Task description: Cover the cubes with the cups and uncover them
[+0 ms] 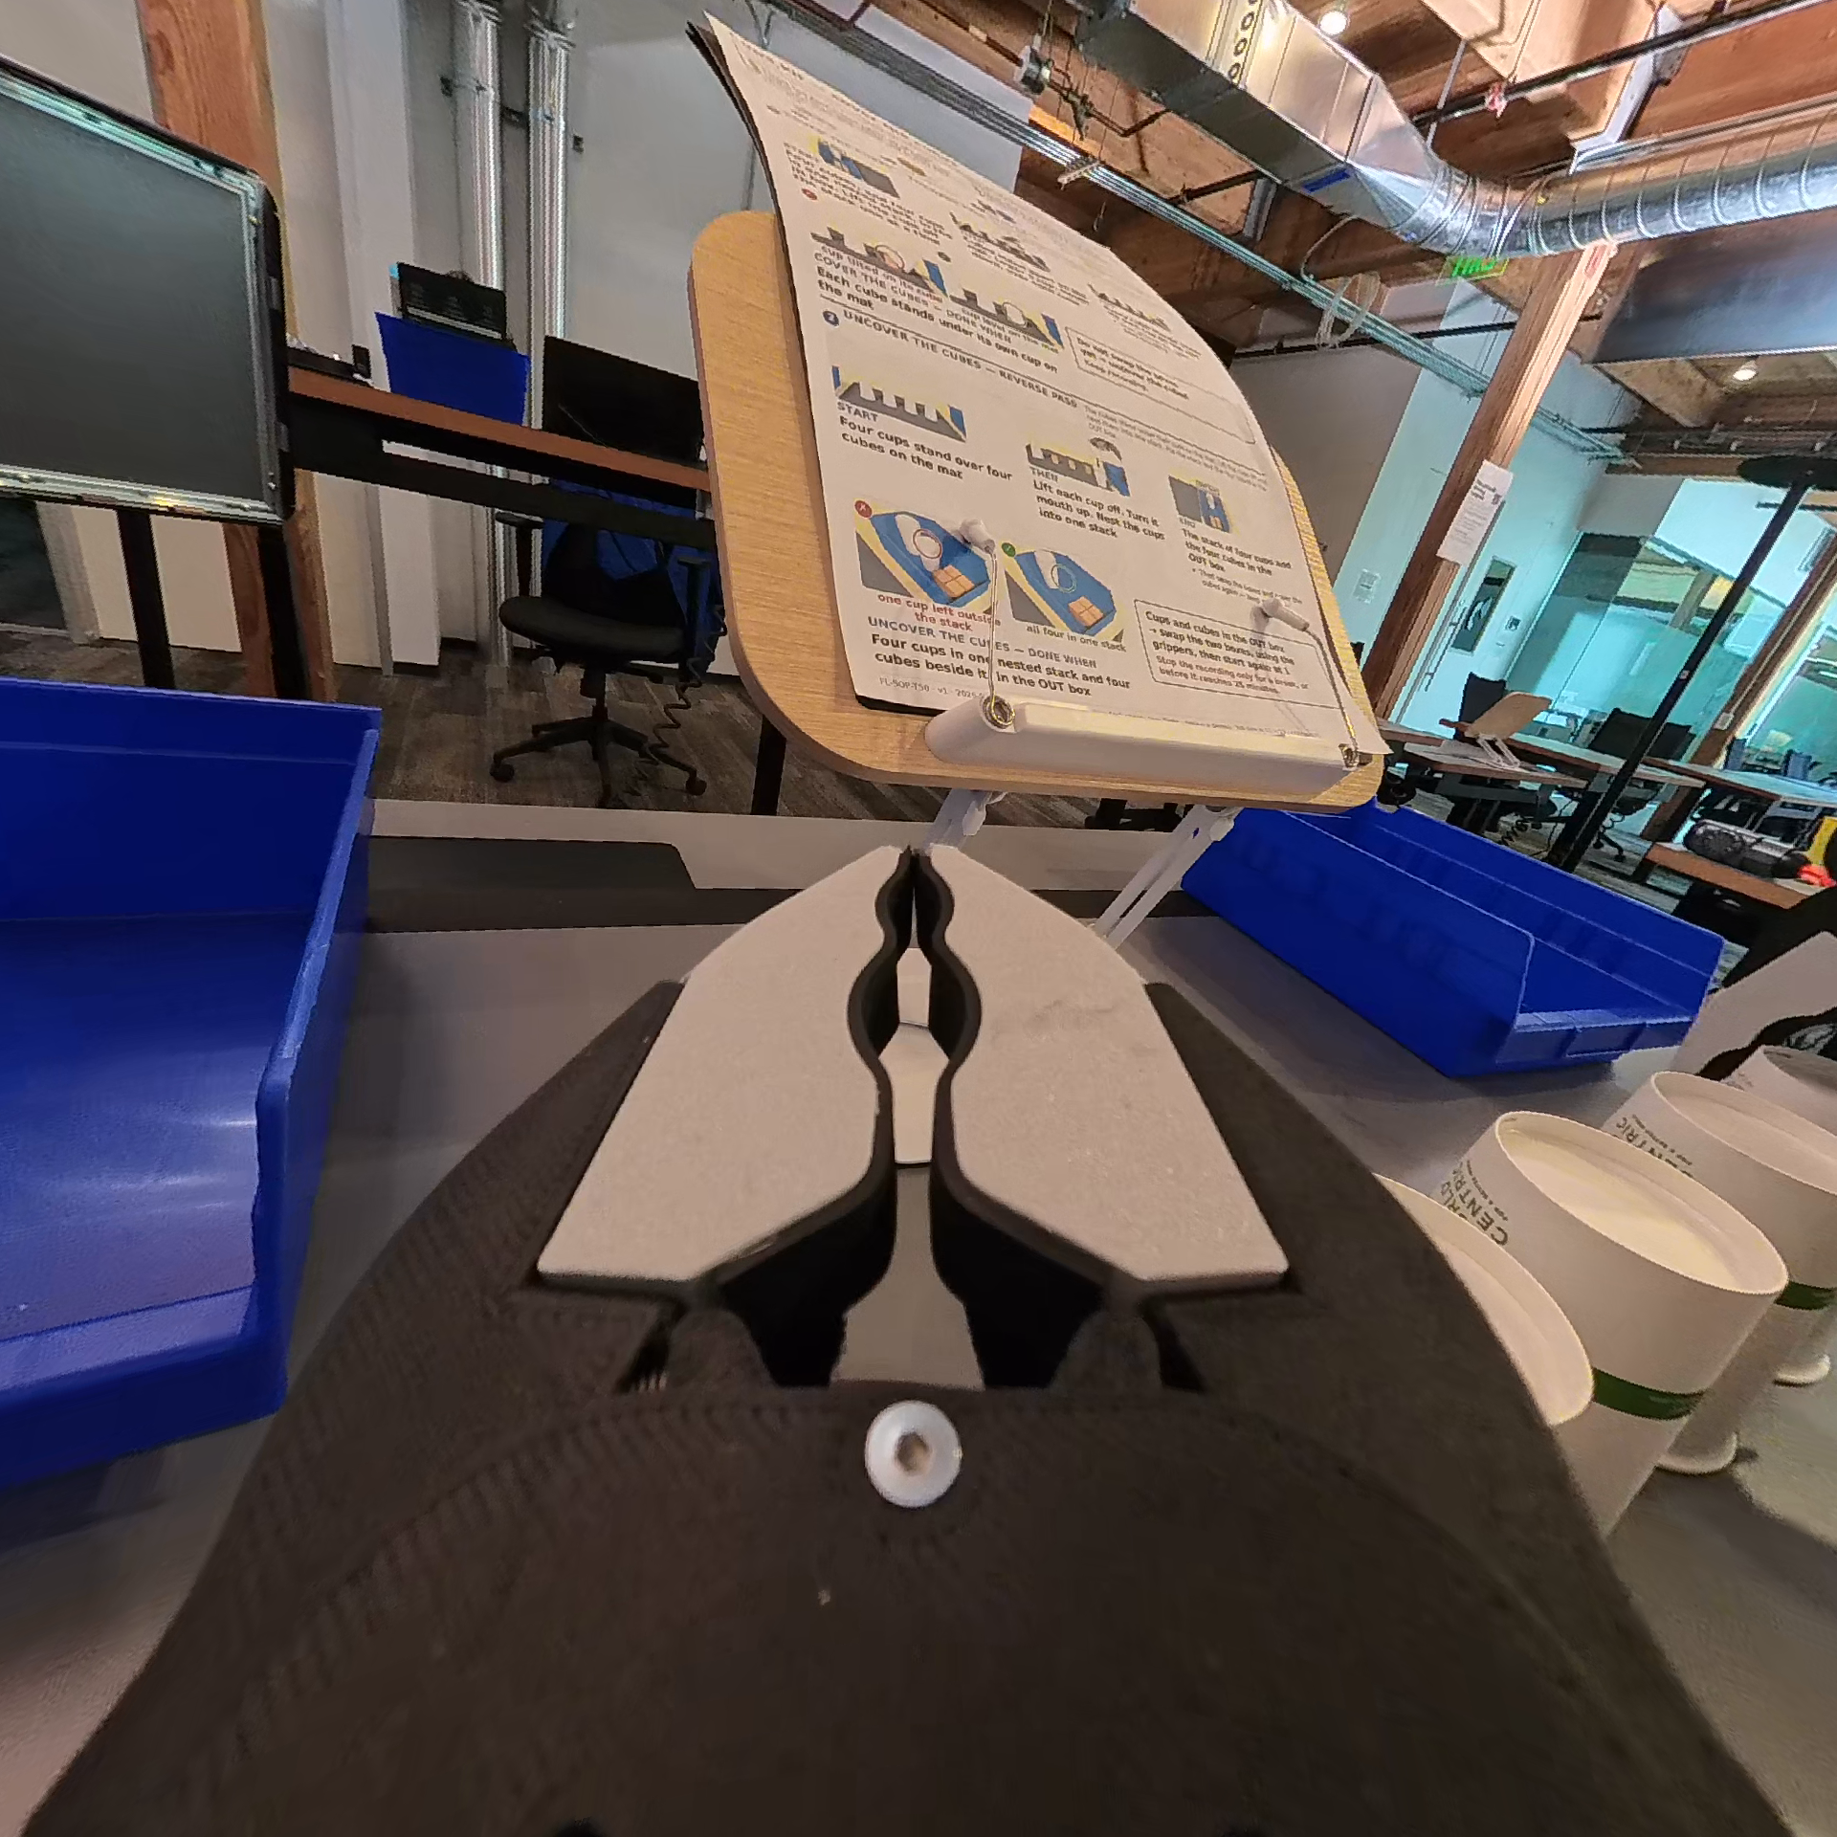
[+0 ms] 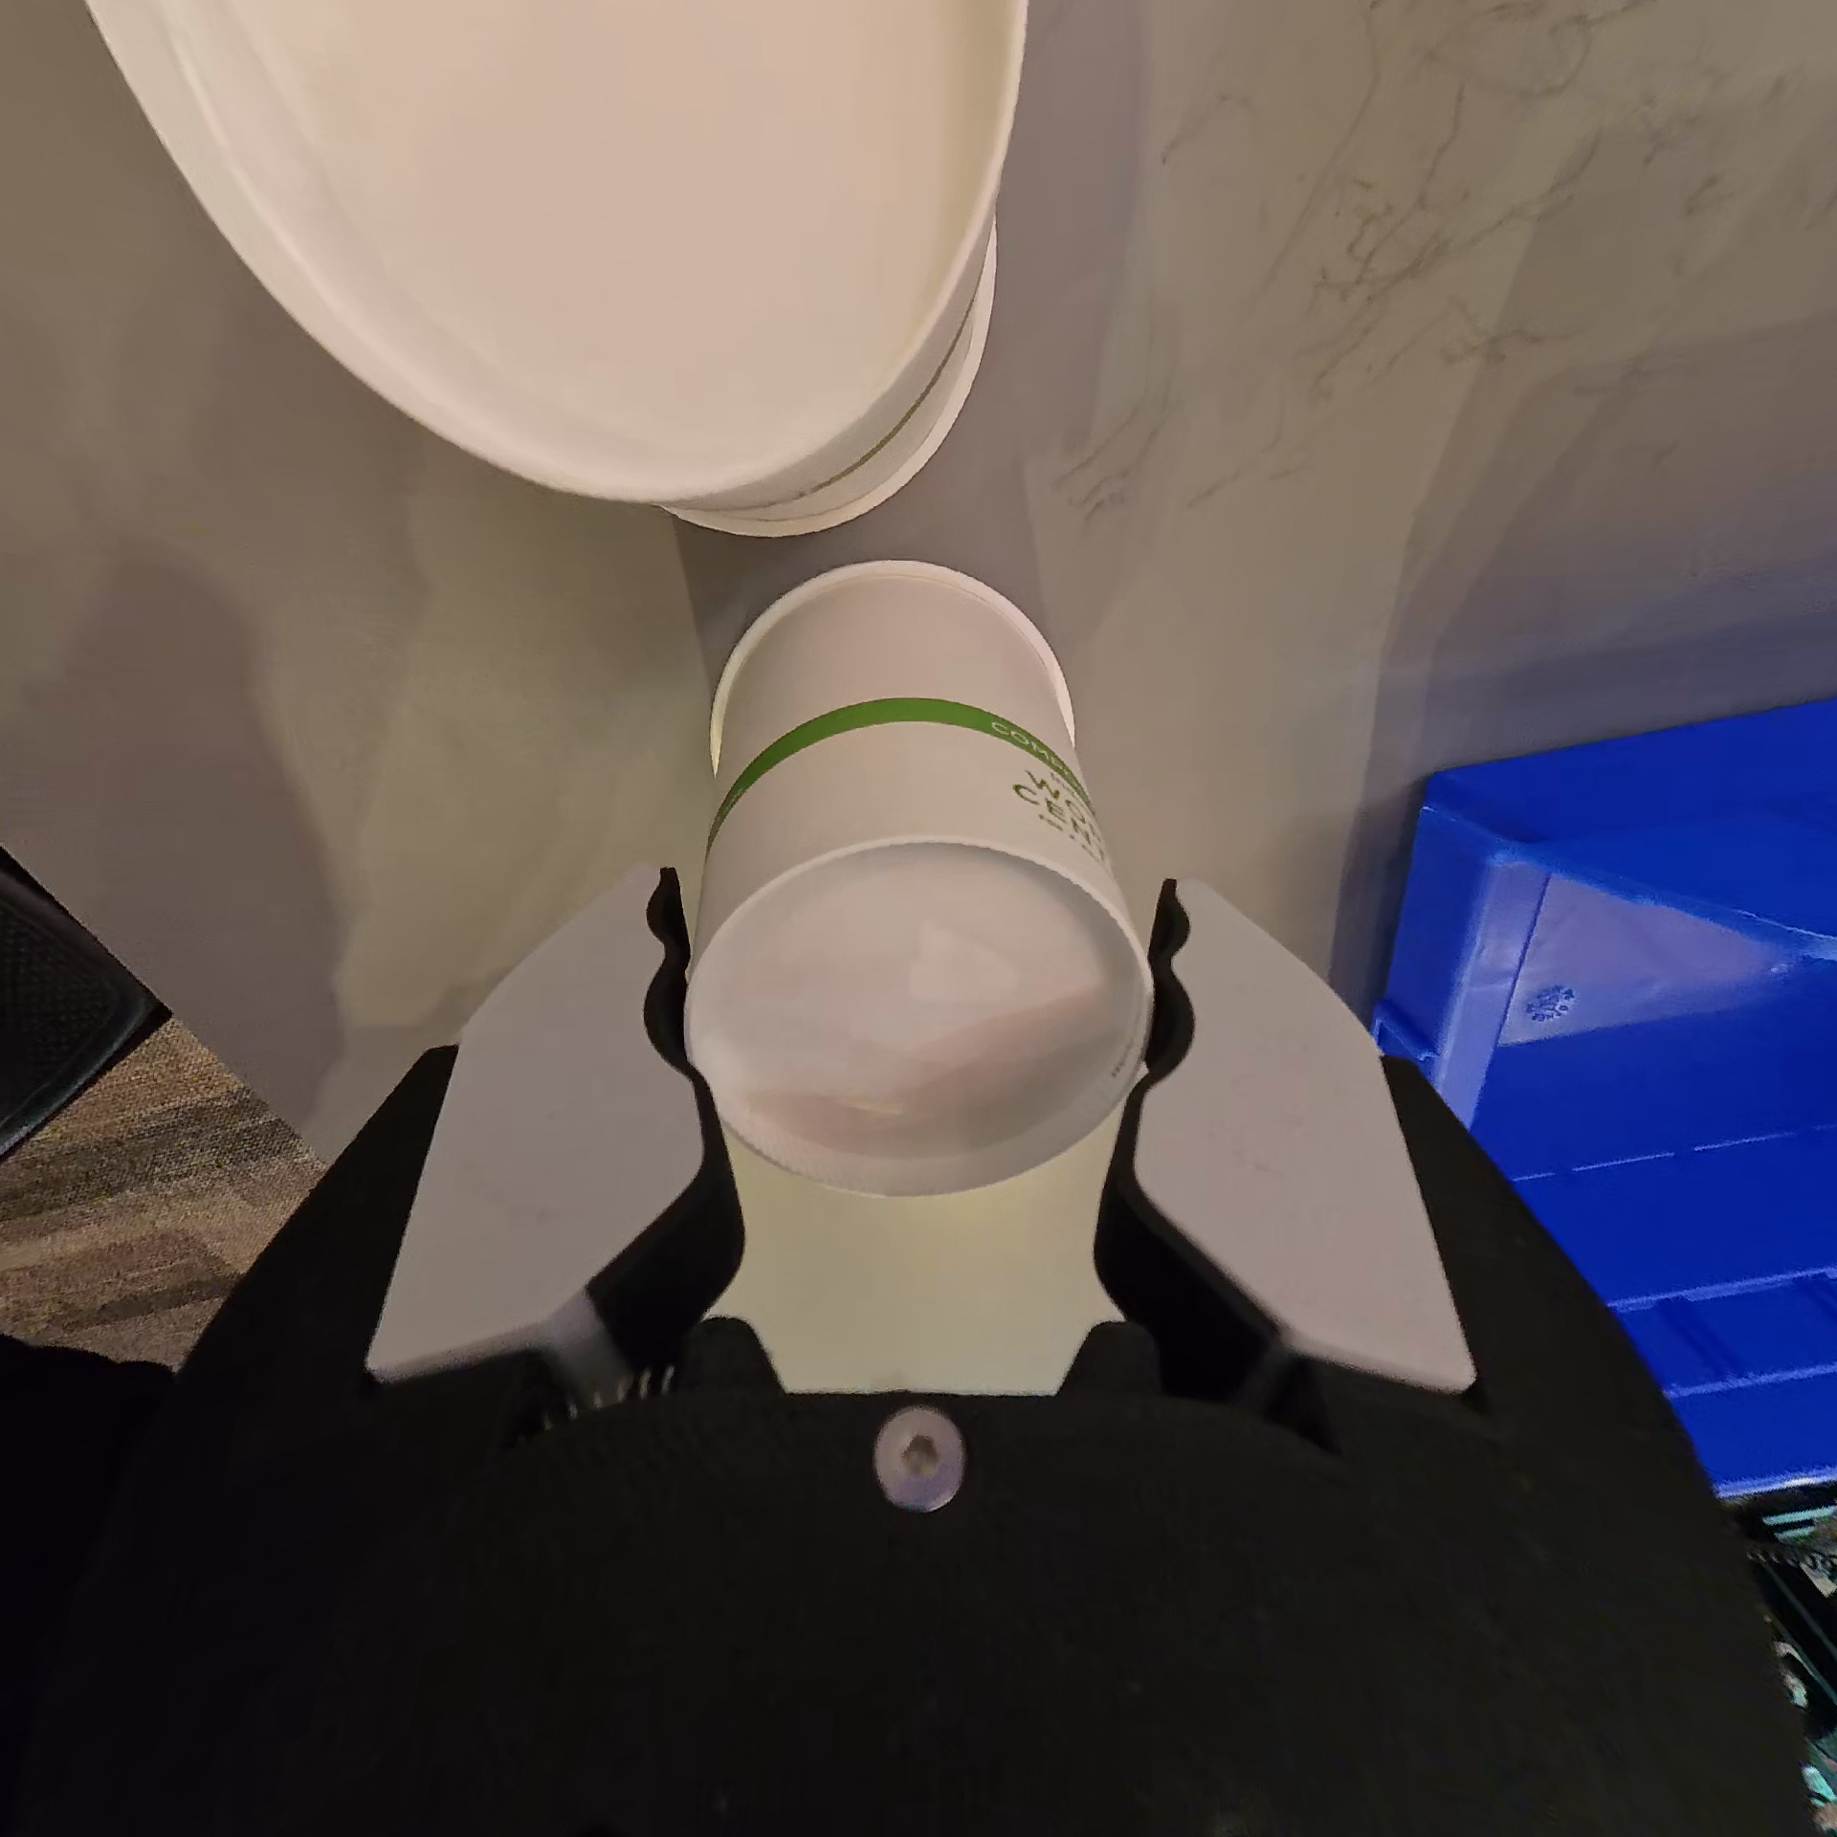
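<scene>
While the left tongs (image 1: 913, 885) idle closed and empty, the right tongs (image 2: 913, 929) straddle an upside-down paper cup (image 2: 910, 895) on the surface (image 2: 1392, 398), open at its base; light and crushable, it wants gentle mid-wall pressure at three and nine o'clock.

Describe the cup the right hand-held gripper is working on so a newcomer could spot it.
Start at the grey table beside the blue bin. Upside-down white paper cups stand there; take the cup between the fingers of the right hand-held gripper. Unlike its neighbouring cup, it shows a full green band and has a finger on each side.
</scene>
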